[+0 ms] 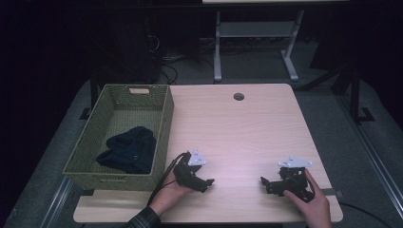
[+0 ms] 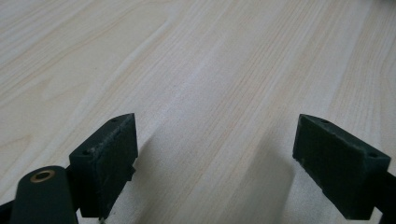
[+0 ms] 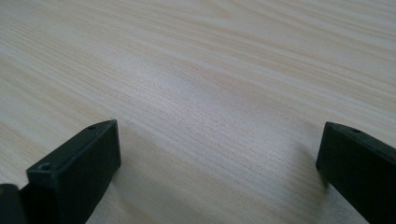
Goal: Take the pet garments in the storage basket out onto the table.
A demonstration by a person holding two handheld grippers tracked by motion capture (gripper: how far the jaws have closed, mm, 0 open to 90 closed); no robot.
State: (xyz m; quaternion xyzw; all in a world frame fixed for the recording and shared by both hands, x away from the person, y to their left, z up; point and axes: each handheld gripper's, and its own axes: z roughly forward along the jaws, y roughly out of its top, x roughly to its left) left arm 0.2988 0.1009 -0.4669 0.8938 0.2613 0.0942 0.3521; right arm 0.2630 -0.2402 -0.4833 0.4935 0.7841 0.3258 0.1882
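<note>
Dark cloth (image 1: pixel 129 149) lies bunched in the woven basket (image 1: pixel 164 121) at the tabletop's (image 1: pixel 237 128) left side. Left tongs (image 1: pixel 202 181) sit nearer, just right of the basket wall; right tongs (image 1: pixel 266 183) well apart. Both tongs gape wide, released, holding nothing, hovering low over bare wood.

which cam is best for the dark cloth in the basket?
High view. The dark cloth lies bunched at the near end of the green woven basket, whole and unblocked. The left gripper view and right gripper view look past open jaws at bare wooden table, so they tell nothing about it.
</note>
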